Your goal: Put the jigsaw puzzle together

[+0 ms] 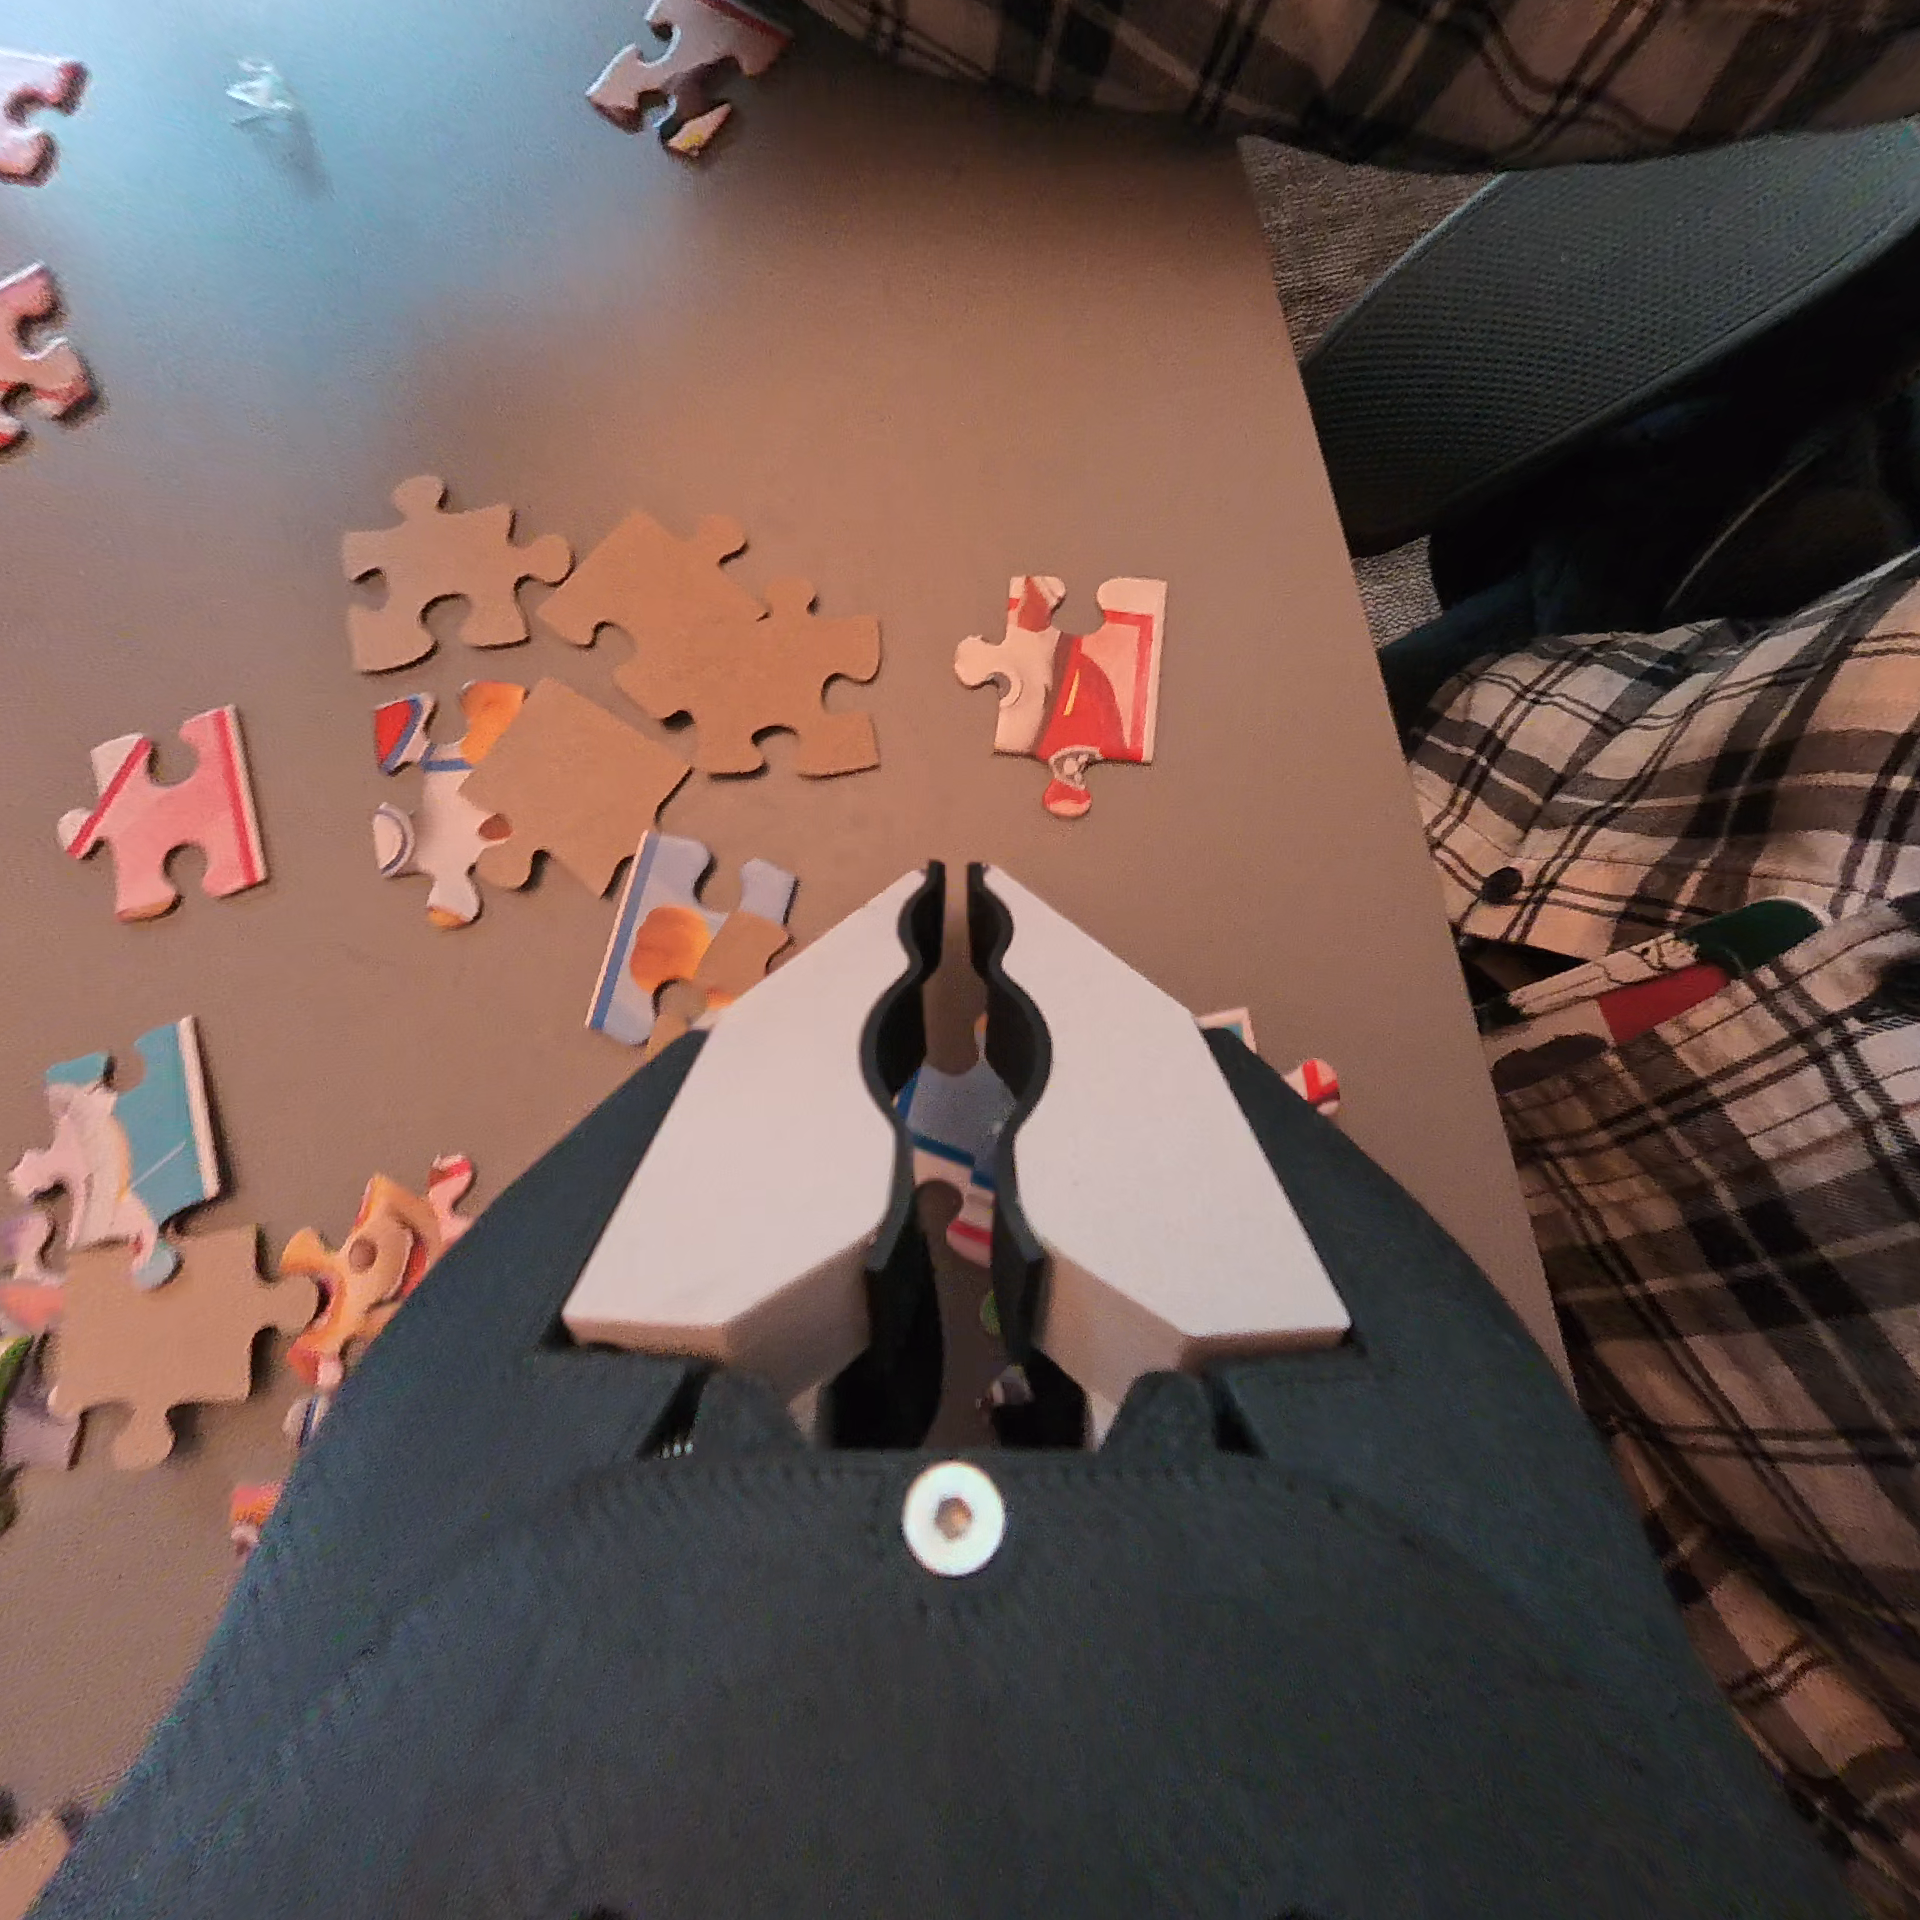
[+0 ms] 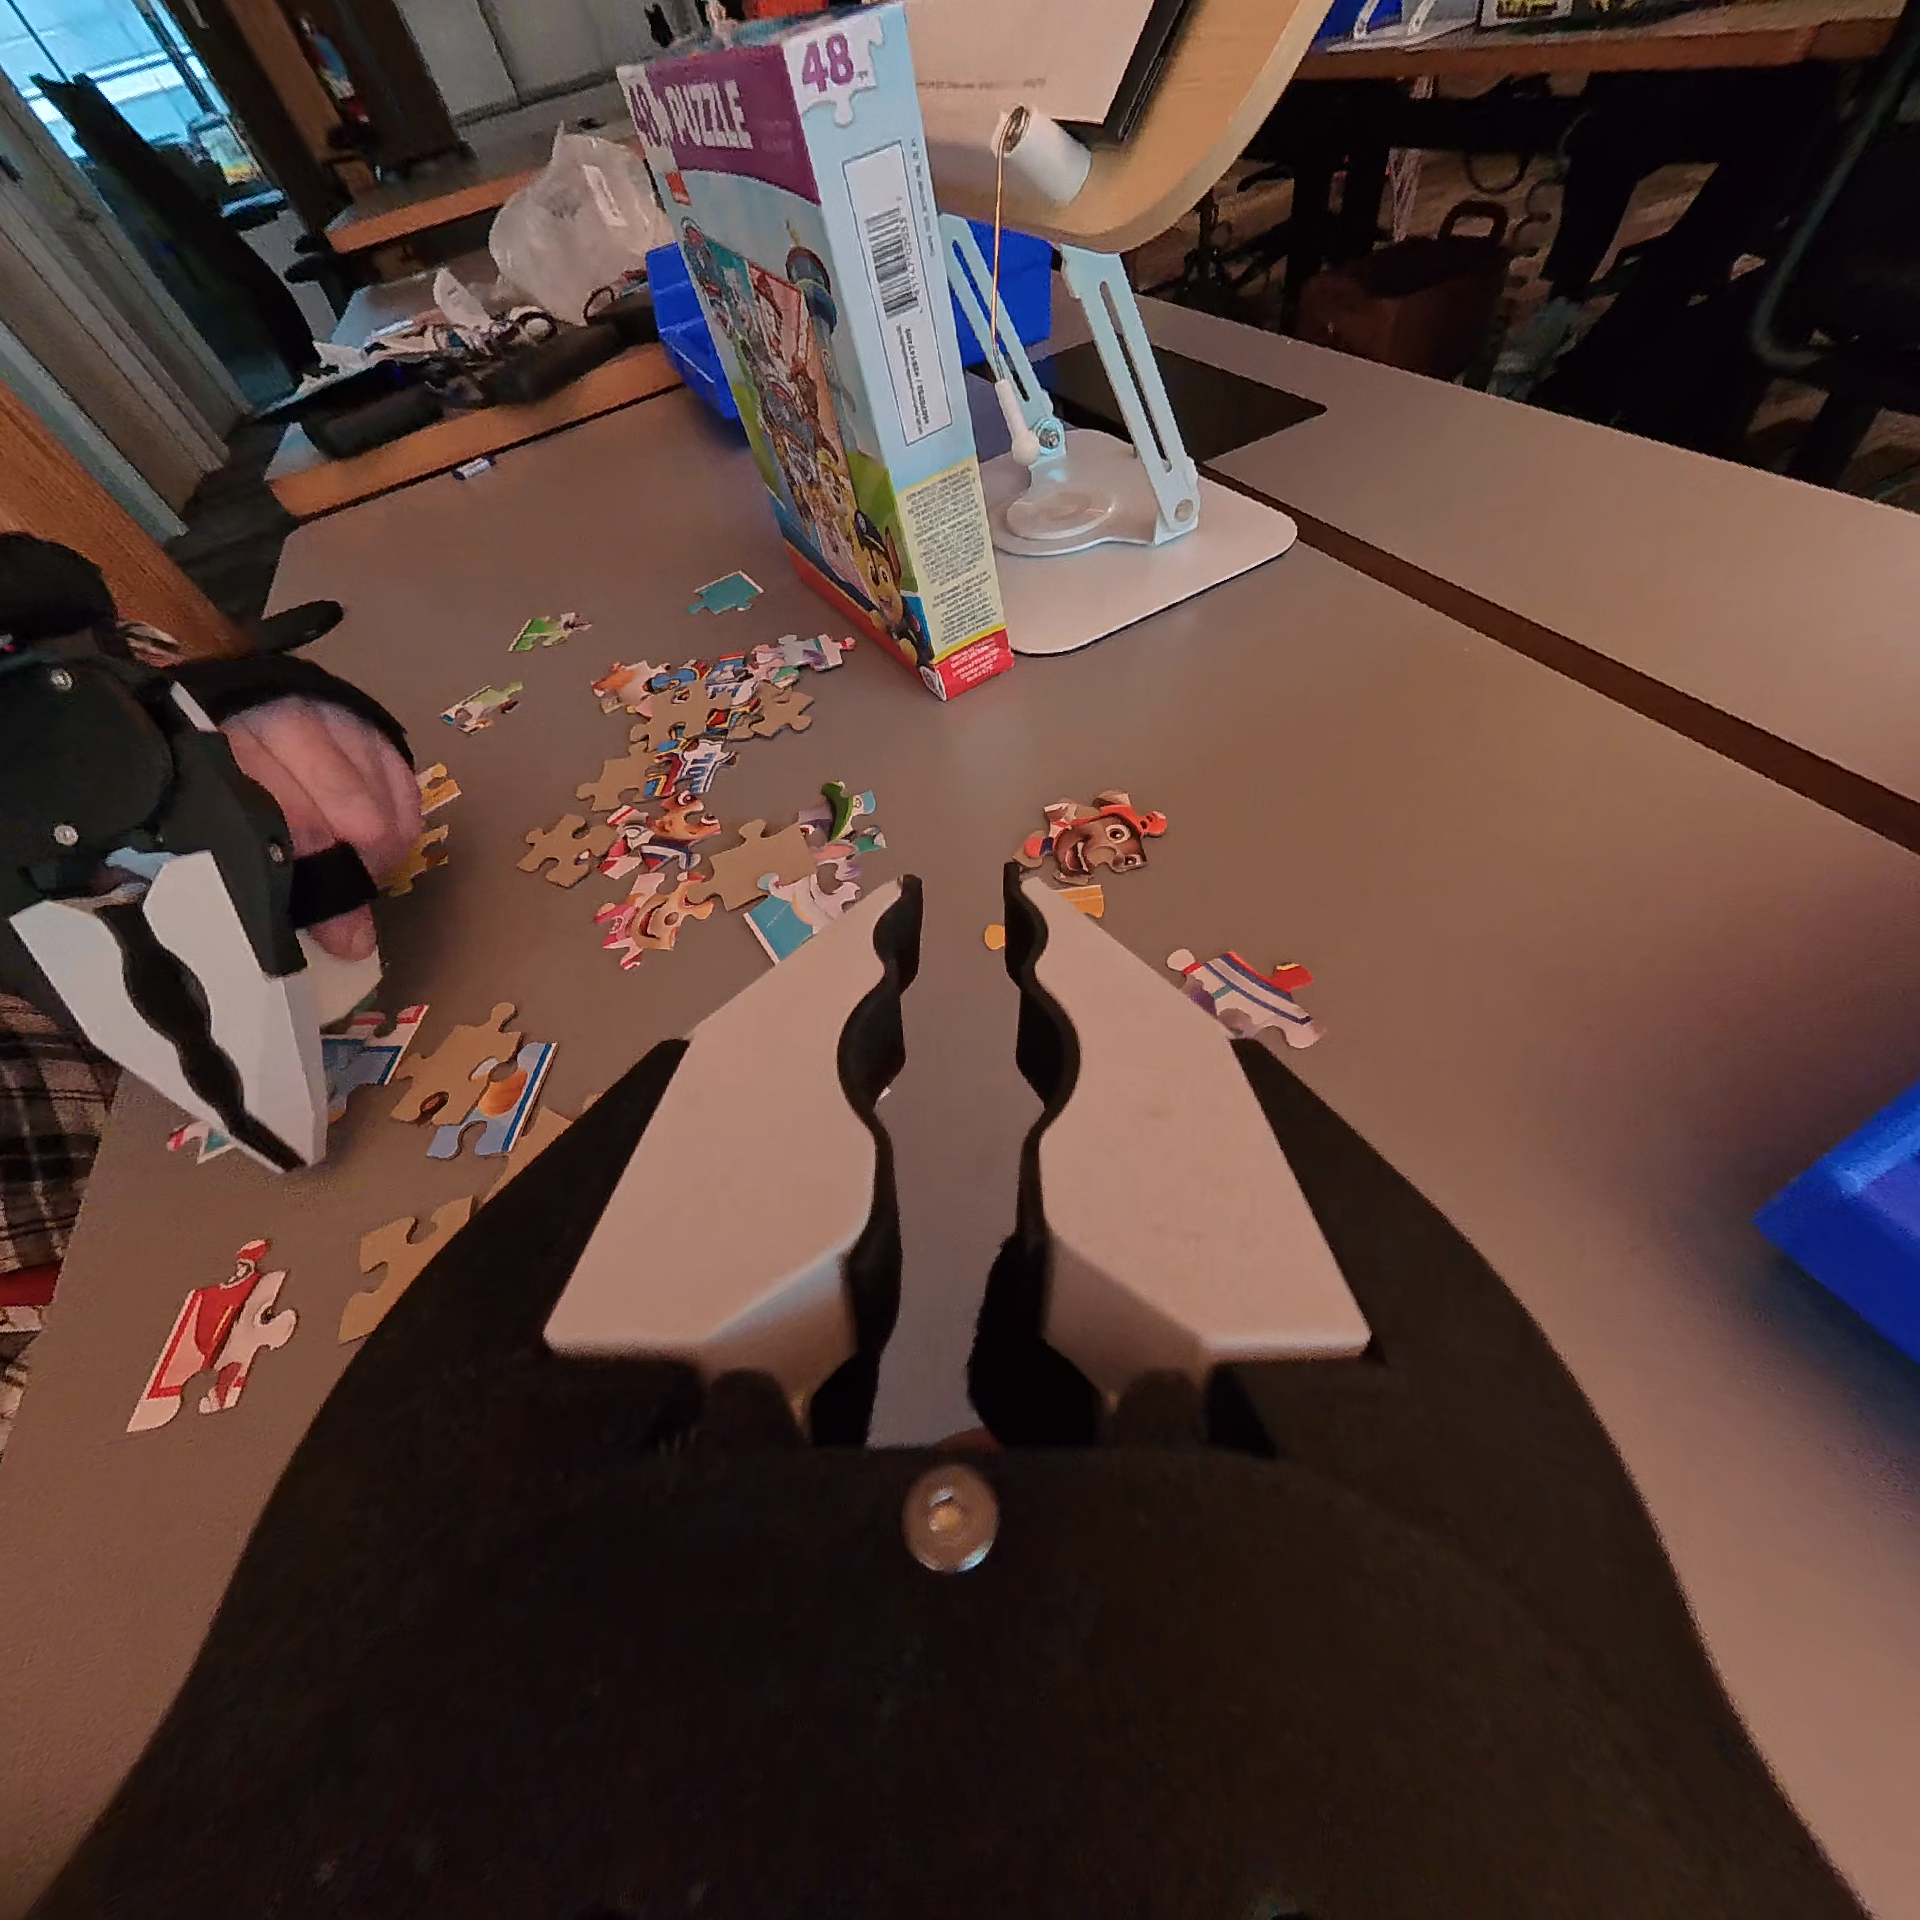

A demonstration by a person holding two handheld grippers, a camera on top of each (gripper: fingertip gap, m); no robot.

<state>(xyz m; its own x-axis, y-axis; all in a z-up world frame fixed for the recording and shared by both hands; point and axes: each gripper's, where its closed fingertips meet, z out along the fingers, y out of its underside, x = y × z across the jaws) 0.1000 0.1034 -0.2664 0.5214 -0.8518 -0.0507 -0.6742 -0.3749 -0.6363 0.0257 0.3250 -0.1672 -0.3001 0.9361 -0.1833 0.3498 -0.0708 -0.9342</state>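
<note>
Many jigsaw pieces lie loose on the grey table (image 1: 831,312), some picture side up, some showing brown cardboard backs (image 1: 727,644). A red and white piece (image 1: 1070,686) lies alone near the table edge; it also shows in the right wrist view (image 2: 213,1340). My left gripper (image 1: 951,873) is shut and empty, low over a blue and orange piece (image 1: 675,935); it also shows in the right wrist view (image 2: 281,1153). My right gripper (image 2: 963,883) is slightly open and empty above bare table. A dog-face piece (image 2: 1101,836) lies just beyond its right fingertip, and a pile of pieces (image 2: 707,810) lies to the left.
The upright puzzle box (image 2: 831,343) and a white stand (image 2: 1122,499) are at the back. A blue bin (image 2: 1849,1216) sits at the right. The table edge, a person's plaid shirt (image 1: 1714,1143) and a black chair (image 1: 1610,312) are right of my left gripper. The left gripper's tips are roughly 25 cm from the right gripper's. The dog-face piece (image 2: 1101,836) lies around 15 cm away from my right fingertips.
</note>
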